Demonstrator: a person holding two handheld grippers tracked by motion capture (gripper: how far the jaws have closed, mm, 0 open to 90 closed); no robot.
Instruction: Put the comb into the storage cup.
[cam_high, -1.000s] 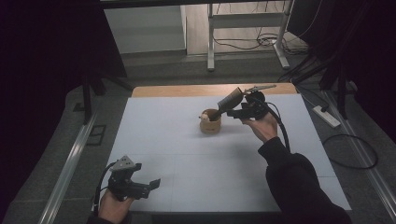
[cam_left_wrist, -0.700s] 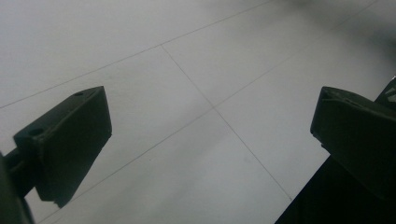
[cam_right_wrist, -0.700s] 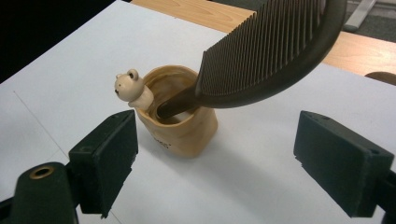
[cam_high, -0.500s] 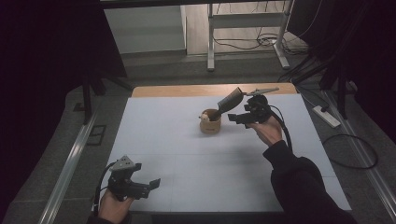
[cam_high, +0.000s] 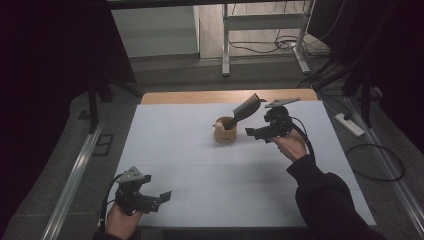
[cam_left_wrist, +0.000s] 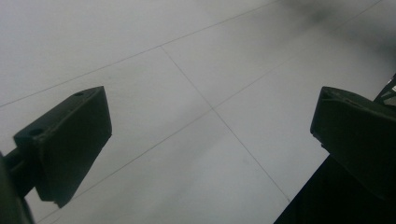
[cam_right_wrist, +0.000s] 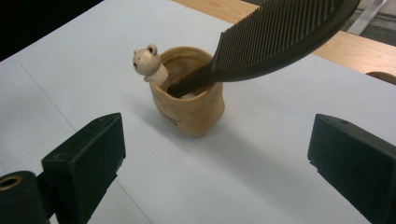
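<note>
Tan and soft-sided, the small holder cup with a little bear figure on its rim (cam_right_wrist: 189, 100) stands on the white table sheet (cam_high: 200, 165), toward the far middle. A dark plastic comb (cam_right_wrist: 271, 44) sits in it handle down, leaning out over the rim with its toothed end up in the air.

The right gripper (cam_high: 260, 133) hangs just beside the cup, level and pointing at it. Its jaws have just been opening and now stand wide, with nothing between them, so the comb looks freshly let go. To finish this step well, I judge the hand should draw straight back, away from the cup and under the overhanging teeth, since a brush against the comb could tip the light cup.

The right forearm reaches in from the near right, wrist slightly raised. The left gripper (cam_high: 150, 199) rests low at the near left corner, jaws spread wide over bare sheet, holding nothing.
</note>
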